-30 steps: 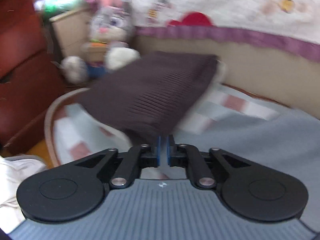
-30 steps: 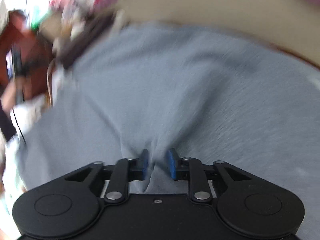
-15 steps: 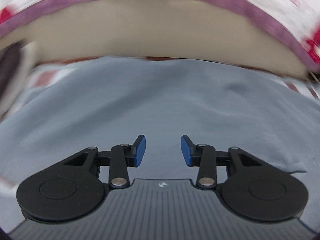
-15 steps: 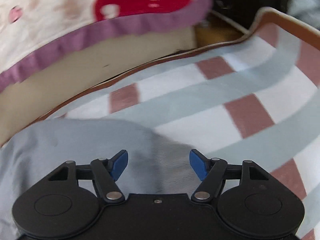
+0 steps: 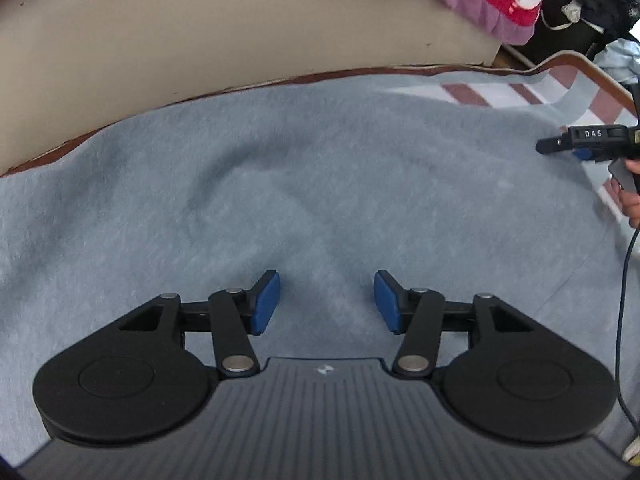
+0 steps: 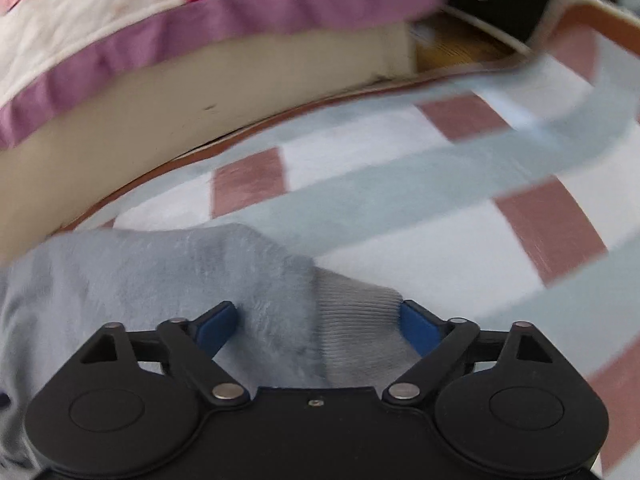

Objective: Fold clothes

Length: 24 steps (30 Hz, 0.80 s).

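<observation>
A light blue fleece garment lies spread flat on a striped blanket. My left gripper is open just above its middle, holding nothing. My right gripper is open, its blue pads on either side of the garment's sleeve end and grey ribbed cuff, not closed on it. The right gripper also shows in the left wrist view at the garment's right edge, with a hand behind it.
The striped blanket in white, pale blue and brown squares covers the surface to the right of the garment. A beige mattress side with a purple-edged quilt runs along the far edge. Dark clutter sits far right.
Both grippers have opened and let go of the garment. The left view swung right, away from the folded dark sweater and plush toy. The right gripper moved to the sleeve cuff.
</observation>
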Each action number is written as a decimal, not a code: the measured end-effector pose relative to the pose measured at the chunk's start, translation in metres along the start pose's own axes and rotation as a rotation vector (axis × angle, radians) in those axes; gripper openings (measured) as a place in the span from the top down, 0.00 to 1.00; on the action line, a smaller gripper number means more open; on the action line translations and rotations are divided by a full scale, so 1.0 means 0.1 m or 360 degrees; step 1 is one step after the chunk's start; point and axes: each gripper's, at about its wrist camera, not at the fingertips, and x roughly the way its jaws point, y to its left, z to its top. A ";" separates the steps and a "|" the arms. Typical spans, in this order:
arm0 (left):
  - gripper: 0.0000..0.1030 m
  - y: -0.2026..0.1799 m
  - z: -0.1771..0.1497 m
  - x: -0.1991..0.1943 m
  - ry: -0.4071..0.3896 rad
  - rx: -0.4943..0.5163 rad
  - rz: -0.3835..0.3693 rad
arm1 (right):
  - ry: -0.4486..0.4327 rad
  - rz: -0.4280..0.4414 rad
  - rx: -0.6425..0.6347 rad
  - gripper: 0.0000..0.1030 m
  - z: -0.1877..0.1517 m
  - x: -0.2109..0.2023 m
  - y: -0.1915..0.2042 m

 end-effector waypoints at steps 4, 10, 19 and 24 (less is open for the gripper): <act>0.46 0.25 -0.14 0.06 0.0060 -0.0161 -0.0051 | -0.0007 -0.0123 -0.0338 0.10 -0.05 0.11 0.29; 0.46 0.32 -0.23 0.06 0.0022 -0.0233 -0.0082 | -0.0134 -0.0174 -0.0692 0.79 -0.04 -0.06 0.67; 0.38 0.28 -0.33 -0.18 -0.0055 -0.0049 0.0057 | -0.0367 -0.0658 -0.0707 0.79 0.12 -0.43 0.75; 0.38 0.71 -0.61 -0.36 0.0064 -0.0070 0.0453 | -0.0169 -0.0670 -0.0670 0.57 0.17 -0.07 0.63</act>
